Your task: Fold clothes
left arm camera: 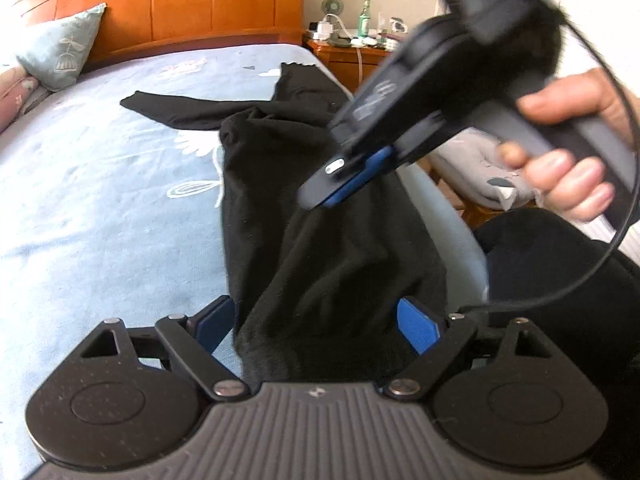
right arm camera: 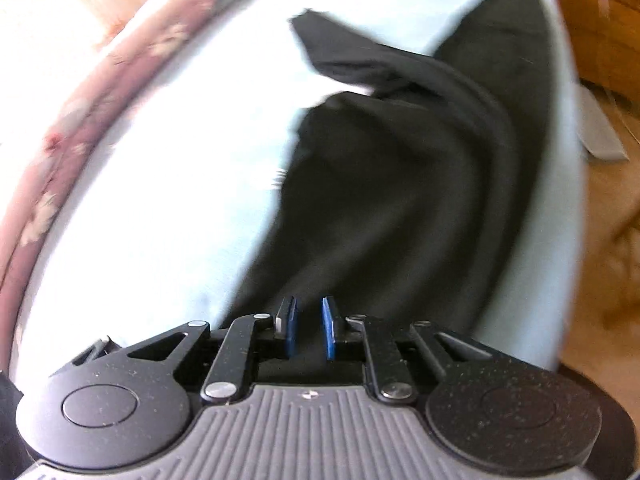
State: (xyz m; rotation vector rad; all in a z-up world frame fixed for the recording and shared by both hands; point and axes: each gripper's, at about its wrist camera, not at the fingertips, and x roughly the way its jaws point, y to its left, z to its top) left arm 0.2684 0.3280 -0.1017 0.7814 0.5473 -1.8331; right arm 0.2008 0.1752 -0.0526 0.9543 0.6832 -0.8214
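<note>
The garment (left arm camera: 320,216) runs lengthwise away from me on the bed (left arm camera: 100,208), bunched between my left hand-held gripper's (left arm camera: 320,320) wide-apart fingers, while my right hand-held gripper (left arm camera: 320,196), fingers nearly together, touches it further along.

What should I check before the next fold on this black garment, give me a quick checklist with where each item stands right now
1. Left gripper open around the fabric: ok, its jaws stand wide with the black garment bunched between them, not pinched.
2. Right gripper grip on the garment: cannot tell; its jaws are nearly together with a narrow gap, and both views are blurred there.
3. Garment lying flat: not ok, it is rumpled, with one part stretched out toward the pillow.
4. Garment fully on the bed: not ok, it runs along the bed's edge, close to the side.
5. Cable of the right gripper free of the fabric: ok, it loops off to the side.
</note>
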